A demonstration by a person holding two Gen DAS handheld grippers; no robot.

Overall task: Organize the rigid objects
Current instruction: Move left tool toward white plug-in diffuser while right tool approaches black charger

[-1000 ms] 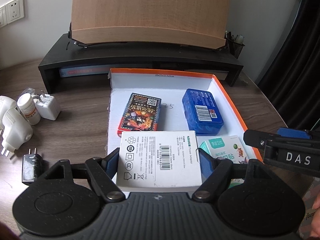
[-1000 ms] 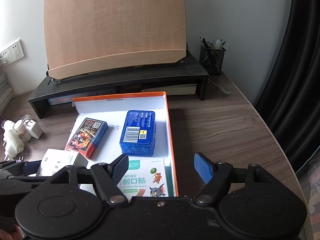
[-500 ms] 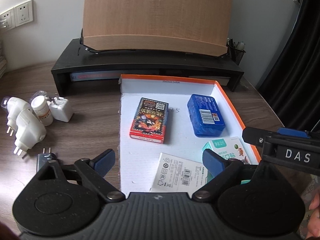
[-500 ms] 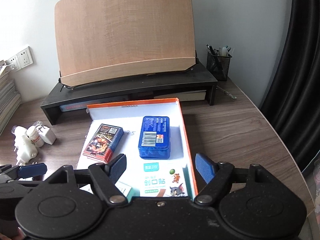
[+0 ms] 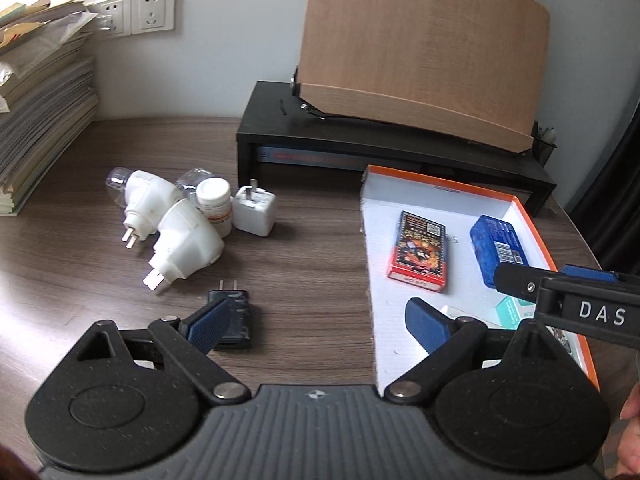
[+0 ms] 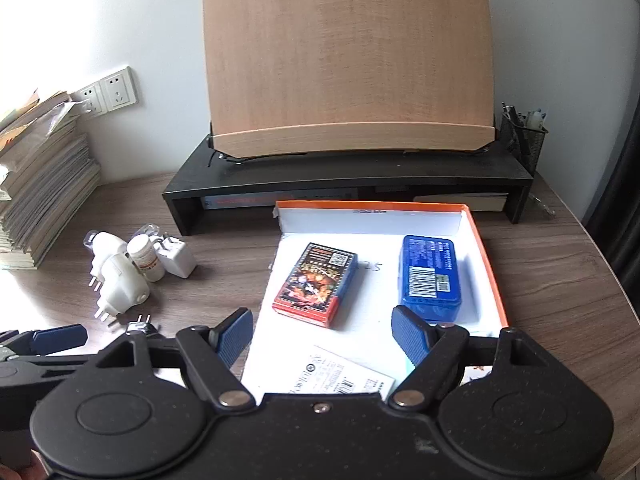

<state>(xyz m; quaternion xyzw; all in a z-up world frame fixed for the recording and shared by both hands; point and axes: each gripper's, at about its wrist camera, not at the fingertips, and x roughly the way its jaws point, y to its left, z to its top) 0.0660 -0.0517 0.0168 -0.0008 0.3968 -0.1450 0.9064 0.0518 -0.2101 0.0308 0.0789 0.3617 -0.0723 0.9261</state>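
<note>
Left gripper (image 5: pixel 316 324) spread, empty, black plug adapter (image 5: pixel 234 314) seemingly behind its left finger, white chargers (image 5: pixel 188 248) beyond.

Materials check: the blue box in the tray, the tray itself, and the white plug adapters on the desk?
Blue box: looks like glossy moulded plastic, going by its rounded corners and the sheen on its front edge; painted tin is possible.
Tray: likely cardboard, matte white inside and orange outside, with thin folded walls.
White plug adapters: smooth semi-gloss plastic shells with soft highlights; their pins look like bare metal.
</note>
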